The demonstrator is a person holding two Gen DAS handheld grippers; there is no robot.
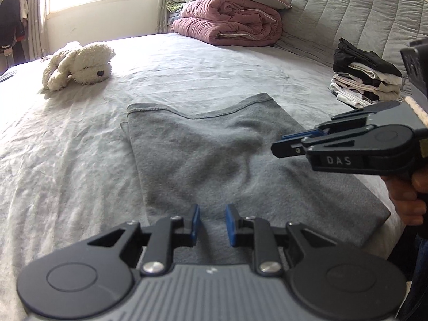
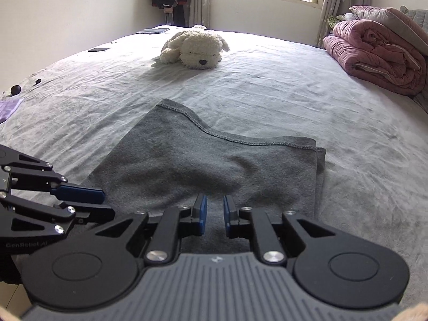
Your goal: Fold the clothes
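Observation:
A grey garment (image 1: 227,160) (image 2: 214,168) lies folded into a flat rectangle on the pale bed sheet (image 1: 67,147), its stitched hem on the far side. My left gripper (image 1: 212,208) hovers over the garment's near edge, its blue pads slightly apart with nothing between them. Over the garment's right side, the right gripper (image 1: 275,149) comes in sideways, held by a hand. In the right wrist view my right gripper (image 2: 215,199) stands narrowly open and empty above the near edge, and the left gripper (image 2: 107,203) reaches in at the left.
A white plush dog (image 1: 80,64) (image 2: 198,48) lies farther back on the bed. A folded pink quilt (image 1: 230,21) with pillows sits by the grey headboard (image 1: 347,13). A stack of folded clothes (image 1: 366,80) rests at the right. Small dark items (image 2: 16,89) lie near the bed's far left edge.

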